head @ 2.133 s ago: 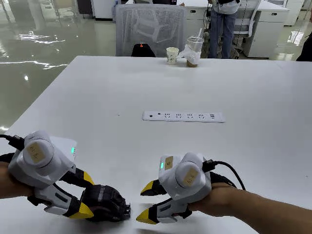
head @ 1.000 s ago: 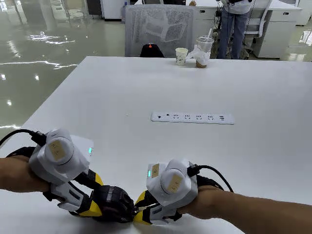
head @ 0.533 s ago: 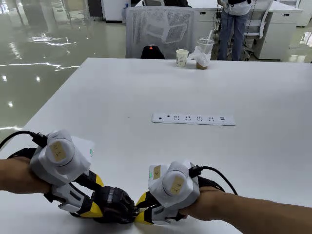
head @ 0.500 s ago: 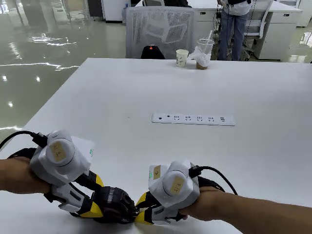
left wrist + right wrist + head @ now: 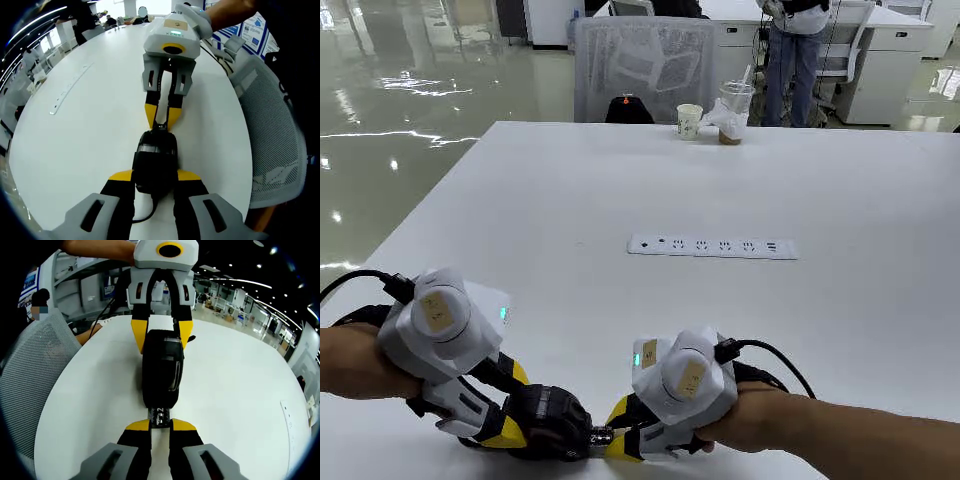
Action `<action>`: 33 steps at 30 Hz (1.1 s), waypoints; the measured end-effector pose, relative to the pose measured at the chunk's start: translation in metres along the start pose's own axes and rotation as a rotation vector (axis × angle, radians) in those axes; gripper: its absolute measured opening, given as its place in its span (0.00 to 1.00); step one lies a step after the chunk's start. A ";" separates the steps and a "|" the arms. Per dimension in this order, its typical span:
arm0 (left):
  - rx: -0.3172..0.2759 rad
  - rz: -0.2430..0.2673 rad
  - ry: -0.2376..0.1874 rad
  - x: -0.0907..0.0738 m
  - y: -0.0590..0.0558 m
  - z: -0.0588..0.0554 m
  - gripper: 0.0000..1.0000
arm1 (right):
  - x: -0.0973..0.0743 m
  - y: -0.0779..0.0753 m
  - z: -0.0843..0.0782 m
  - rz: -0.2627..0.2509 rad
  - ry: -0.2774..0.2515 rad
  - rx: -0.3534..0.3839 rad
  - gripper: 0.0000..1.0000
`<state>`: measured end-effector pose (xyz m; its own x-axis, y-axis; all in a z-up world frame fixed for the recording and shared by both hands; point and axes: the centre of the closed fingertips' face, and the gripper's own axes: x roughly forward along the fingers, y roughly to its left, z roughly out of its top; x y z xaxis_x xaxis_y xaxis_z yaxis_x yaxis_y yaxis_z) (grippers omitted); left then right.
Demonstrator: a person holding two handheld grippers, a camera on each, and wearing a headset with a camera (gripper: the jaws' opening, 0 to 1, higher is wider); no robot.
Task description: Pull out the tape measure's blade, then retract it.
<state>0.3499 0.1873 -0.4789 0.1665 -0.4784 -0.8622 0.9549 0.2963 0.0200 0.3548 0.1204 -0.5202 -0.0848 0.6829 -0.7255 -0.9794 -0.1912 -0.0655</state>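
Position of the work: the black rubber-cased tape measure [image 5: 550, 420] lies on the white table [image 5: 620, 200] at its near edge, between the two grippers.

Left gripper [image 5: 510, 404]: clenched on the tape measure. One yellow-tipped jaw bears on each flank of the case. In the left gripper view the case sits square between the jaws, with its mouth facing away from the camera.

Right gripper [image 5: 618, 430]: clamped on the tip of the steel blade [image 5: 160, 416]. In the right gripper view the two yellow tips meet over the blade, and a short printed length marked "2" shows between them and the mouth of the case.

Change since 2.1 s ago:
- The right gripper then stood apart from the case with its jaws spread. It is now closed and in line with the mouth.
- The left gripper has kept its grasp on the case throughout.

Change since 0.5 s ago:
- The right gripper's tips were then against the case. A short strip of blade now bridges a narrow gap between tips and case.
- The case has stayed on the same part of the table.

Surroundings: a white power strip [image 5: 712, 246] lies near mid-table, well apart from the grippers. A paper cup [image 5: 689, 120] and a clear plastic cup [image 5: 730, 100] stand at the far edge, before a grey mesh chair [image 5: 640, 60].
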 end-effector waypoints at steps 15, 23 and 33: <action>0.006 -0.005 0.013 -0.001 0.000 0.000 0.23 | -0.009 0.001 -0.010 0.002 0.014 0.006 0.09; 0.009 -0.008 0.022 0.000 0.000 -0.001 0.23 | -0.013 0.002 -0.014 0.004 0.021 0.010 0.09; 0.014 -0.014 0.036 0.000 0.001 -0.001 0.23 | -0.019 0.002 -0.020 0.004 0.028 0.016 0.09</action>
<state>0.3500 0.1884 -0.4794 0.1440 -0.4520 -0.8803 0.9605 0.2780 0.0144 0.3586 0.0928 -0.5205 -0.0843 0.6624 -0.7444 -0.9819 -0.1825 -0.0512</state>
